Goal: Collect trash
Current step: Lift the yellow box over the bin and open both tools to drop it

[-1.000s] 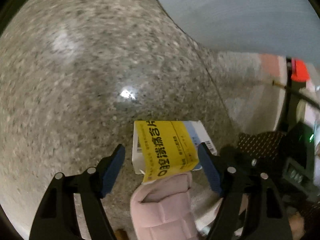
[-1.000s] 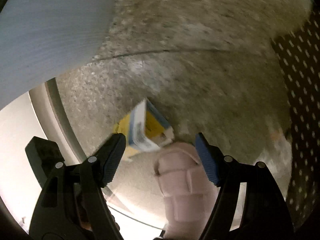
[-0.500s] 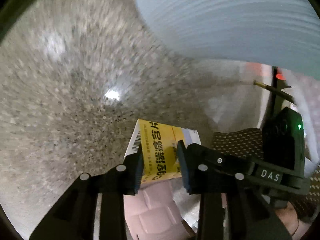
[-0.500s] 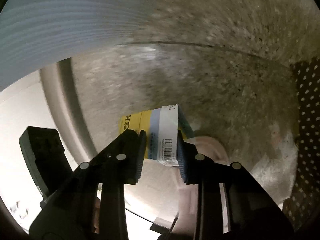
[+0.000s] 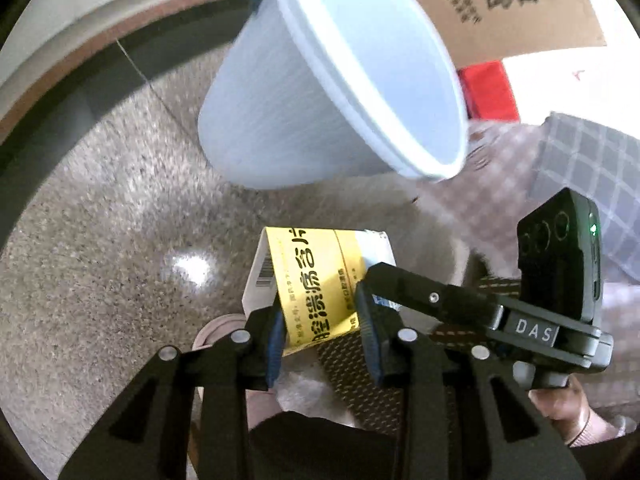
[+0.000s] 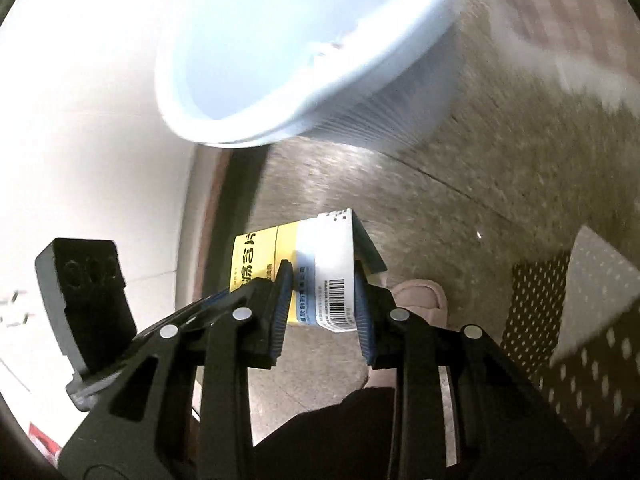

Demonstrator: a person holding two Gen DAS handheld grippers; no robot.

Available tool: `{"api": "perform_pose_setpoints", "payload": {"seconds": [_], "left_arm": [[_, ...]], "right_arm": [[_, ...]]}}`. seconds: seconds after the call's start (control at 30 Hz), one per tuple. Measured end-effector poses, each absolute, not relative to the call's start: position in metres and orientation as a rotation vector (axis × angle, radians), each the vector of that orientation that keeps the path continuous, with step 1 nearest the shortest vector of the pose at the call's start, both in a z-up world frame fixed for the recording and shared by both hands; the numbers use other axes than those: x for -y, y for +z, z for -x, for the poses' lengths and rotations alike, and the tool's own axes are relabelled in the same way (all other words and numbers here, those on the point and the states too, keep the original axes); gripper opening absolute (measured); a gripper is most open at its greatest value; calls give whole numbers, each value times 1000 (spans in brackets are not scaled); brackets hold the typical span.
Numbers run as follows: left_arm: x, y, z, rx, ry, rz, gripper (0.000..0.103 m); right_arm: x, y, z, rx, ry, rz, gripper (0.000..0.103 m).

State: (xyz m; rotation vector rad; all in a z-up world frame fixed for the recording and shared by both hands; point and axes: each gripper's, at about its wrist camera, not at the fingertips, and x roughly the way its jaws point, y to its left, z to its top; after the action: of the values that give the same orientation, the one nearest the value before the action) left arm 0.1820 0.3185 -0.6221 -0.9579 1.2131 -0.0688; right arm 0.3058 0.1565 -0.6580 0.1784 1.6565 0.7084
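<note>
Yellow-and-white carton [image 5: 316, 292] lifted clear of the speckled floor [image 5: 100, 248], not yet binned.
Both claws have just clamped it: the left gripper [image 5: 320, 336] on its yellow end, the right gripper [image 6: 320, 312] on its barcode end. The pale blue bin [image 5: 320, 92] stands just beyond; dropping it in remains.

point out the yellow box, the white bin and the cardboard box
yellow box [image 5: 320, 280], left wrist view, on its yellow printed face
white bin [image 5: 280, 120], left wrist view, on its ribbed outer wall
cardboard box [image 5: 520, 12], left wrist view, on its brown printed side
</note>
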Motion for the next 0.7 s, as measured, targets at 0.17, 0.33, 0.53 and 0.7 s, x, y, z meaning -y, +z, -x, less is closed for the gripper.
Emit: {"api": "perform_pose_setpoints", "payload": {"seconds": [0.17, 0.33, 0.53, 0.7], "left_arm": [[-318, -573, -180, -1133, -57, 901, 32], [-323, -521, -196, -1055, -60, 827, 32], [-331, -479, -233, -992, -65, 758, 34], [-340, -459, -271, -957, -77, 729, 38]], "right_arm": [[-154, -605, -299, -1568, 810, -144, 29], [-157, -555, -313, -1448, 844, -174, 29], [-165, -511, -345, -1347, 827, -198, 29], [-176, -471, -370, -1256, 781, -179, 29]]}}
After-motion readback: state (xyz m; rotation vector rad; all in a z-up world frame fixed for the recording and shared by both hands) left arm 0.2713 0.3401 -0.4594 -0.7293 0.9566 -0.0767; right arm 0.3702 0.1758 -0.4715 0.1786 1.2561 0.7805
